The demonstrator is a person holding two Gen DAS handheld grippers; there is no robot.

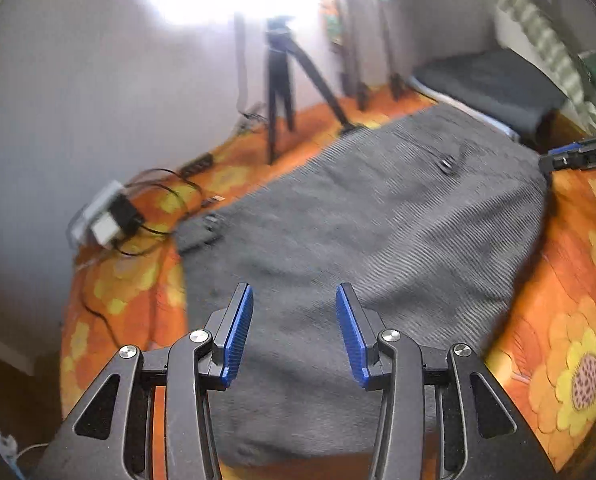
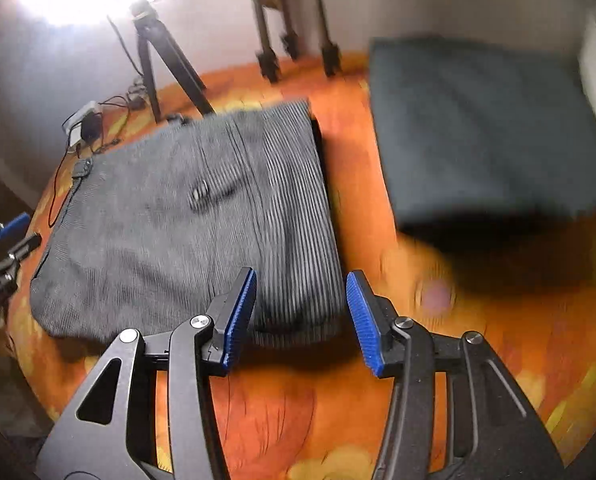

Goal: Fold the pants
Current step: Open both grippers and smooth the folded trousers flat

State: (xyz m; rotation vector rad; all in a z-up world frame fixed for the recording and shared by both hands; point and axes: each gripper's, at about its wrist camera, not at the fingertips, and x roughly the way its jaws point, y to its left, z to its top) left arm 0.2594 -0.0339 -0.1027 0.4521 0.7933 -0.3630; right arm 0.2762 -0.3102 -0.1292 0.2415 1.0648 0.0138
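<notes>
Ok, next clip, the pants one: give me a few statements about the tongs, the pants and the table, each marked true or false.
1. Both tongs are open and hold nothing. True: left tongs, right tongs.
2. The grey pants hang in the air between the tongs. False: they lie folded on the orange flowered cloth.
3. A dark folded stack lies right of the pants. True.
4. The tripod stands on the pants. False: it stands on the cloth behind them.
5. The pants have a button showing. True.
</notes>
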